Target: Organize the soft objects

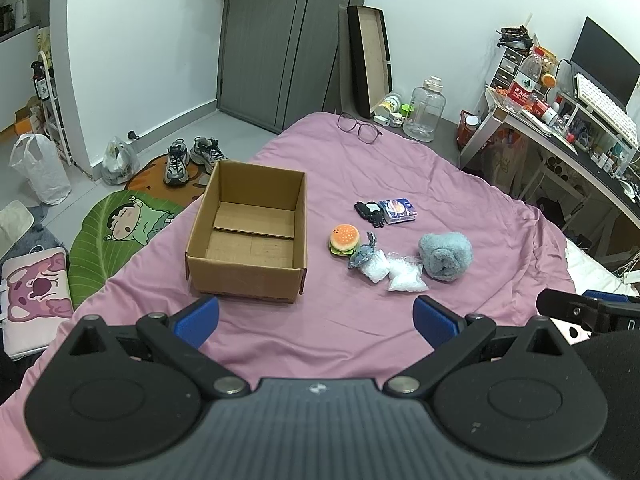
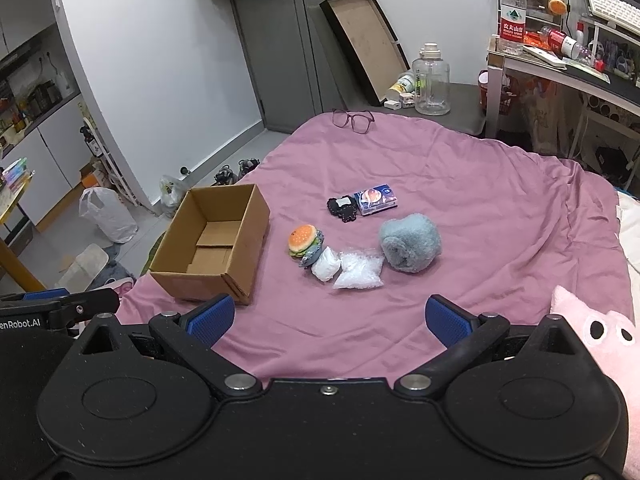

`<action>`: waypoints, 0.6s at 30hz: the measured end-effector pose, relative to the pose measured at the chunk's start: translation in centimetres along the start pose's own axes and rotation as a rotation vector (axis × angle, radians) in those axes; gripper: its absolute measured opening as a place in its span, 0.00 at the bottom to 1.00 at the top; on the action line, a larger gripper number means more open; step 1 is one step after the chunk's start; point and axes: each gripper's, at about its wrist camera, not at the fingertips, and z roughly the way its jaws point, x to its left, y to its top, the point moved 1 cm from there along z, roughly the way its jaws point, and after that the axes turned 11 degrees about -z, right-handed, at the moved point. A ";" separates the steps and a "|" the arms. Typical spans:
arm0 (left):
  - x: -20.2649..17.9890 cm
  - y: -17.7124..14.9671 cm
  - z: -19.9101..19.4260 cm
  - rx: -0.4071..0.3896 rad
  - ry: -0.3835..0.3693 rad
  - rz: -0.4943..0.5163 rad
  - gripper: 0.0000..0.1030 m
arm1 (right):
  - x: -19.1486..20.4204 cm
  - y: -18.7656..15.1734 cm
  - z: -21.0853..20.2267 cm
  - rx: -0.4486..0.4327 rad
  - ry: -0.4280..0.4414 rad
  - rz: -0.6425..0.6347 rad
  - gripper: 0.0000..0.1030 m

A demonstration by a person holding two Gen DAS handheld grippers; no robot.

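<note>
An empty cardboard box sits open on the pink bedspread. To its right lie a burger plush, a small grey plush, two clear plastic bags, a fluffy blue-grey bundle, a black item and a blue tissue pack. My left gripper hovers open, near the box's front. My right gripper is open too, in front of the pile, holding nothing.
Purple glasses lie at the bed's far end. A pink plush rests at the right. Shoes, bags and mats are on the floor left; a cluttered desk stands right; a water jug is beyond the bed.
</note>
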 end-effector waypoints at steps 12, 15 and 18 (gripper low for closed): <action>0.4 -0.1 -0.2 -0.007 -0.007 -0.010 0.99 | -0.2 0.0 0.3 -0.009 0.031 -0.023 1.00; 0.2 0.0 -0.1 -0.005 -0.019 0.007 0.99 | -0.2 0.1 0.6 -0.006 0.045 -0.038 1.00; 0.0 0.1 0.4 0.002 -0.014 0.038 0.99 | -0.5 0.1 1.1 -0.009 0.064 -0.048 1.00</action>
